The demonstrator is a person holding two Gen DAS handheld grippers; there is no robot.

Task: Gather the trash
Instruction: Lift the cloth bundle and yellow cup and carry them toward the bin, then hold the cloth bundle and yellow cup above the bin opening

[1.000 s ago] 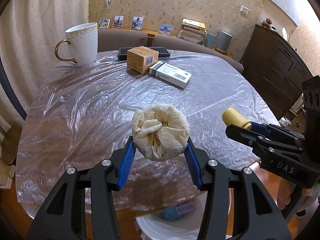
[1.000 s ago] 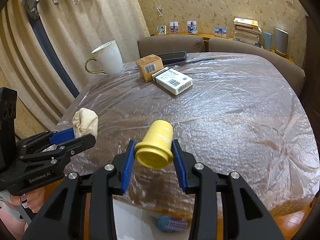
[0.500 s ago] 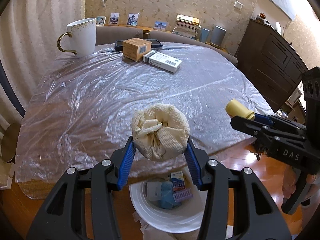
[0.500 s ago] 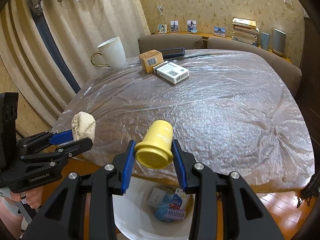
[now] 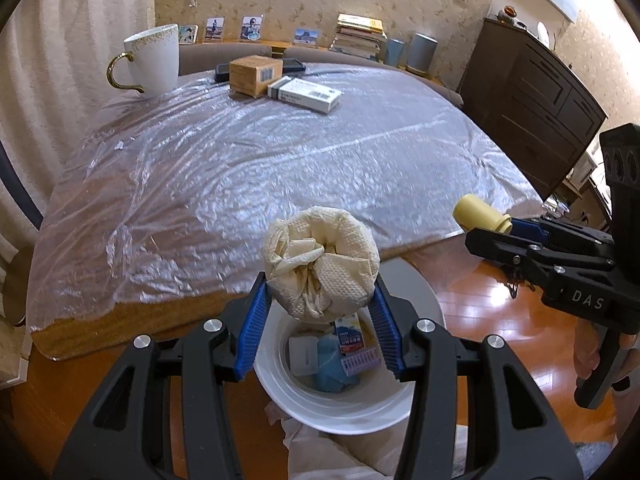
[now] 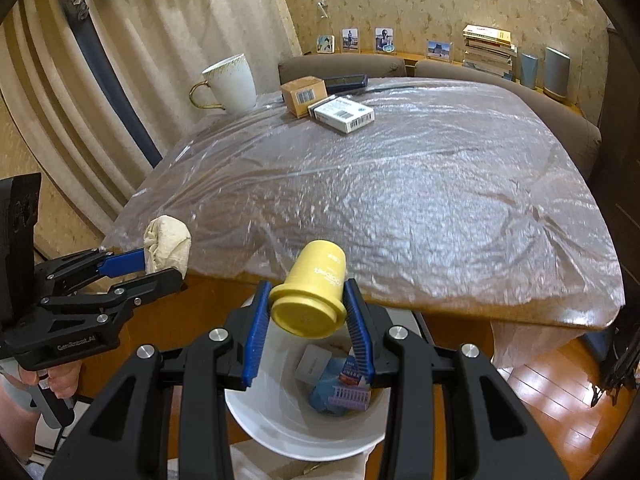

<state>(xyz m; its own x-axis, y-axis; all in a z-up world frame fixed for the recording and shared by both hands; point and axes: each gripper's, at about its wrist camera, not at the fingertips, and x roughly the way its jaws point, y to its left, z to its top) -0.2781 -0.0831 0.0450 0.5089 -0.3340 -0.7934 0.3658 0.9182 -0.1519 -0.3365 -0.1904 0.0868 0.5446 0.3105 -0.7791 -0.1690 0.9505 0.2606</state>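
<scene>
Both loads now over the bin

We have carried the left gripper (image 5: 320, 312), pinching the paper wad (image 5: 320, 260), and the right gripper (image 6: 306, 324), pinching the yellow cup (image 6: 312, 284), off the worktop (image 5: 280, 160) to above the white bin (image 5: 340, 408); release comes next.

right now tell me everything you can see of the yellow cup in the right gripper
The yellow cup looks like smooth matte plastic, a small tapered tumbler with a flared lip and faint pale lettering on its side. It is tipped over, its closed end facing the right wrist camera and its body pointing away and upward. The right gripper is shut on it, blue pads pressing both sides near the wider end. It hangs in the air just off the table's near edge, above the white bin. Only the pads touch it.
</scene>
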